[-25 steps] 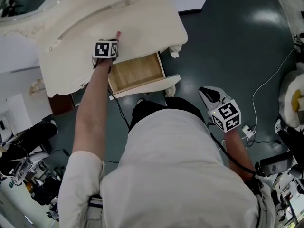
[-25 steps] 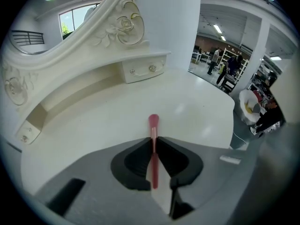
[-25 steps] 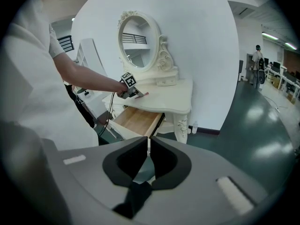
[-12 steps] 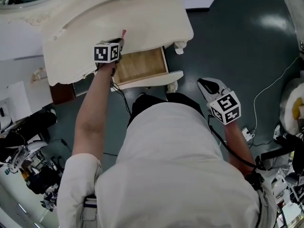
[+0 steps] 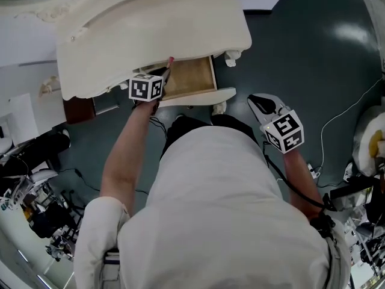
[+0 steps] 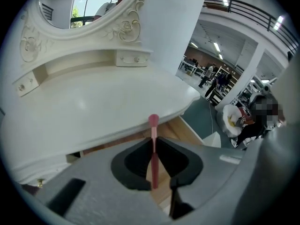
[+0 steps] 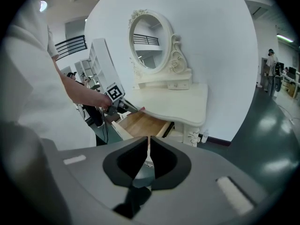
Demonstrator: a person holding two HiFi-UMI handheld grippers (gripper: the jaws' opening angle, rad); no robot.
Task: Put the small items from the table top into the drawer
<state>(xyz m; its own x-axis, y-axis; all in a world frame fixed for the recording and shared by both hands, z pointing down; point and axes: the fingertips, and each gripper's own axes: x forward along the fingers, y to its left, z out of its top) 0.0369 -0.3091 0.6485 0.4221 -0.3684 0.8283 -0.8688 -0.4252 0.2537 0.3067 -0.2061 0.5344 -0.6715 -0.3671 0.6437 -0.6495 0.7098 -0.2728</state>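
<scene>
Looking down from your head view, your left gripper (image 5: pixel 163 71) is out over the left end of the open drawer (image 5: pixel 194 77). A thin pink stick (image 5: pixel 170 60) pokes past its tips toward the front edge of the dressing table (image 5: pixel 150 23). You can't read the grip from up there, since the marker cube (image 5: pixel 146 88) sits right over the jaws.

The left gripper view sorts that out. The left gripper (image 6: pixel 153 142) has its jaws clamped on the pink stick (image 6: pixel 153 125), which runs straight up the middle between them. Its rounded head shows against the table's rim, and a slice of the drawer's wood (image 6: pixel 185 130) shows just below. That view also catches the carved frame of the oval mirror (image 6: pixel 79 6), which the head view crops off.

Your right gripper (image 5: pixel 257 104) hangs off to your right over the dark floor (image 5: pixel 301 47), well apart from the drawer and pointing roughly toward it. The head view only gives you its back and cube. In the right gripper view, the right gripper (image 7: pixel 148 142) has its jaws together with nothing between them.

That same view gives you the side-on angle nothing else does:
- The whole dressing table (image 7: pixel 178 102) stands against the white wall, with the mirror on top.
- The drawer (image 7: pixel 140 123) is pulled out.
- Your left gripper (image 7: pixel 126 106) is at the drawer's left side.
- The pink tip (image 7: pixel 142 109) is up at table-edge level, above the drawer's wooden bottom.
</scene>
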